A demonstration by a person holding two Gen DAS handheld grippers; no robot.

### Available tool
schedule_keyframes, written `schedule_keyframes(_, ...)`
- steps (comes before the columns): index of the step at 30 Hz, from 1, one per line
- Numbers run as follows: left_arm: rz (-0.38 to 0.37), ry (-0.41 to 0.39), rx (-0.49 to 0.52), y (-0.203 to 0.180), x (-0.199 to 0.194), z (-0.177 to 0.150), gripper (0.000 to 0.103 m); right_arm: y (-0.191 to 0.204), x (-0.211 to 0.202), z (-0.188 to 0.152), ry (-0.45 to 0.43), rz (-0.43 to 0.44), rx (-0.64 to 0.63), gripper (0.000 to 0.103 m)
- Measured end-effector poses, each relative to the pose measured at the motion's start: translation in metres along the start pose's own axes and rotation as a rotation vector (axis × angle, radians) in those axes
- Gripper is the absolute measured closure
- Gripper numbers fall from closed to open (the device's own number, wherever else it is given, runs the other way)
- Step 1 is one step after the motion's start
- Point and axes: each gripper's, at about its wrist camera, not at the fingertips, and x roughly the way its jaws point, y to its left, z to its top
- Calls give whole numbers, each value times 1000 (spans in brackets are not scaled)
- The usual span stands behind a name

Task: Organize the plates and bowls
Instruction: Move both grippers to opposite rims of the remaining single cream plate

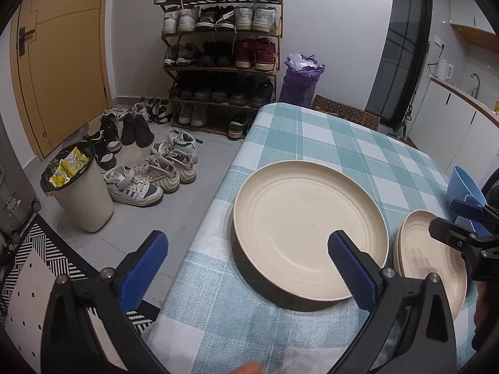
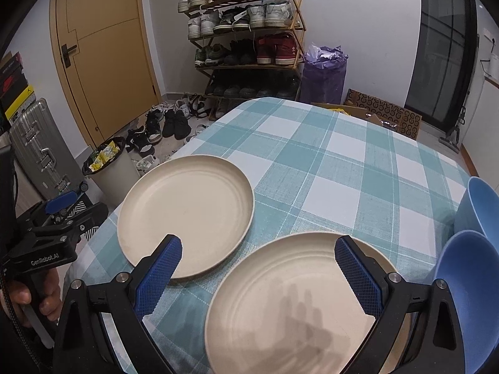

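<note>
On the checked tablecloth [image 1: 312,143] lies a single cream plate [image 1: 308,233] near the table's left edge. My left gripper [image 1: 248,243] is open, hovering low over the plate's near rim with nothing between its fingers. To the right lies another cream plate [image 2: 290,305], which looks like a stack of two [image 1: 427,255]. My right gripper [image 2: 258,244] stands open above its far-left part and holds nothing. Two blue bowls [image 2: 480,205] [image 2: 471,296] sit at the right edge. Each gripper shows in the other's view: the right gripper [image 1: 452,218] and the left gripper [image 2: 78,207].
The table's left edge drops to a floor with a lined trash bin [image 1: 78,187], scattered shoes [image 1: 149,174] and a shoe rack [image 1: 221,56]. A suitcase [image 2: 37,143] stands by the door. A hand [image 2: 21,299] grips the left tool. Bare cloth stretches behind the plates.
</note>
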Motion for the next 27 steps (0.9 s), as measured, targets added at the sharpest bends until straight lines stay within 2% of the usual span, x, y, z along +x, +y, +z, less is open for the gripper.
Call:
schedule_keyframes(19, -12, 55, -69, 17, 28, -9, 1, 6, 50, 16, 58, 20, 14, 3)
schedule_keyframes(22, -25, 59, -61, 17, 30, -12, 3, 8, 55, 19, 62, 24, 10, 3)
schedule_keyframes(24, -39, 65, -60, 16, 32, -13, 11, 8, 59, 21, 68, 24, 8, 3)
schedule_keyframes(27, -63, 80, -71, 17, 35, -14, 17, 9, 67, 22, 85, 26, 6, 8)
